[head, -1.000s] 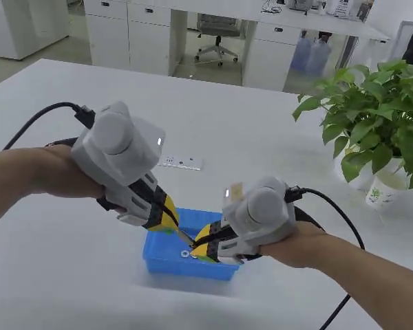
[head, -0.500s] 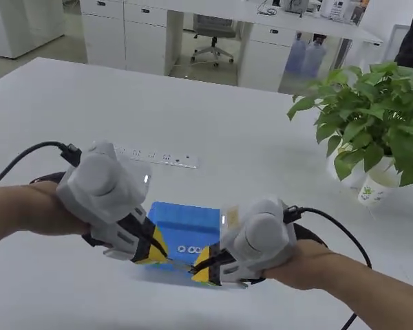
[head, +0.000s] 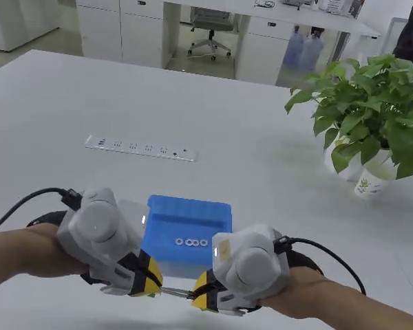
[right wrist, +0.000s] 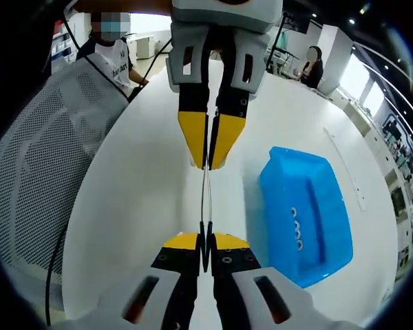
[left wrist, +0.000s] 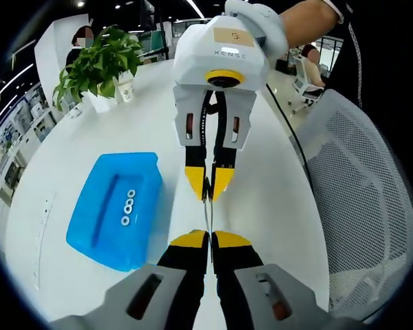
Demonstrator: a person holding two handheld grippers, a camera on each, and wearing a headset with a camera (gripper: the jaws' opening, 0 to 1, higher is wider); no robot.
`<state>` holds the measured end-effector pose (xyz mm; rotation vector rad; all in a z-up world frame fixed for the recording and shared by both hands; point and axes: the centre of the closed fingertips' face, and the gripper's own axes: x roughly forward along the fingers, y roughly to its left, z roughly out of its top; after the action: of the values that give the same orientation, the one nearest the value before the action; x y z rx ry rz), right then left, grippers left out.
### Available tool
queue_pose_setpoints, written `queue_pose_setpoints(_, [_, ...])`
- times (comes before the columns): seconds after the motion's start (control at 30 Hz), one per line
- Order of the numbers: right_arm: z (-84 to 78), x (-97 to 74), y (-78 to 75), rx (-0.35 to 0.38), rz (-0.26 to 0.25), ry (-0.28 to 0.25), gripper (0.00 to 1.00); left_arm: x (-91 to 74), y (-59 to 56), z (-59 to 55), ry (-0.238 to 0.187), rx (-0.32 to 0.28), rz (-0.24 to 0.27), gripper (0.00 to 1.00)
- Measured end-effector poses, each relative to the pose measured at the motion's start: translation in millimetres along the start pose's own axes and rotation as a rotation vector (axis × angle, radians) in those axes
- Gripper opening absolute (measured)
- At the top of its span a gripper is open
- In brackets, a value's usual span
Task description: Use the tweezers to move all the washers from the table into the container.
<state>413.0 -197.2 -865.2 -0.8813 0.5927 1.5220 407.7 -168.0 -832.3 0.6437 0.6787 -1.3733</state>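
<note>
- The thin silver metal tweezers (head: 176, 292) run straight from the left tool (head: 150, 283) to the right tool (head: 201, 300), with their long axis lying side to side in front of the person. Each tool's jaws are pressed together on one end.
- The blue rectangular plastic container (head: 189, 204) sits on the white worktop (head: 261, 158) just beyond the tweezers, on the side away from the person. It looks about equally near both tools.
- Three small silver ring washers (head: 191, 242) lie in a row on the container's floor.
- The left gripper view shows a short printed line on the right tool's white housing, too small to read surely. The green print on the white plant pot (head: 368, 187) is illegible.
</note>
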Motion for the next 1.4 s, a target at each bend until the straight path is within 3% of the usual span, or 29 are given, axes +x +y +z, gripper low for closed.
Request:
queue_pose_setpoints(0.23, [-8.6, 11.0, 3.7, 0.047, -0.001, 0.002, 0.07, 15.6, 0.1, -15.9, 0.036, -0.022, 0.005, 0.06])
queue_pose_setpoints(0.53, [-10.6, 22.0, 10.8, 0.113, 0.034, -0.001, 0.08, 23.8, -1.8, -32.0, 0.079, -0.047, -0.01, 0.06])
queue_pose_setpoints(0.9, [-9.2, 23.6, 7.6, 0.105, 0.04, -0.002, 0.11, 28.0, 0.1, -39.6, 0.097, -0.061, -0.02, 0.07])
queue_pose_setpoints(1.13, [-9.7, 22.8, 7.2, 0.163, 0.053, -0.021, 0.12, 30.0, -1.5, -41.4, 0.103, -0.068, -0.036, 0.07])
queue_pose_setpoints(1.4, [-9.2, 22.3, 7.6, 0.166, 0.055, -0.021, 0.14, 29.1, -3.9, -41.4, 0.103, -0.082, -0.041, 0.09])
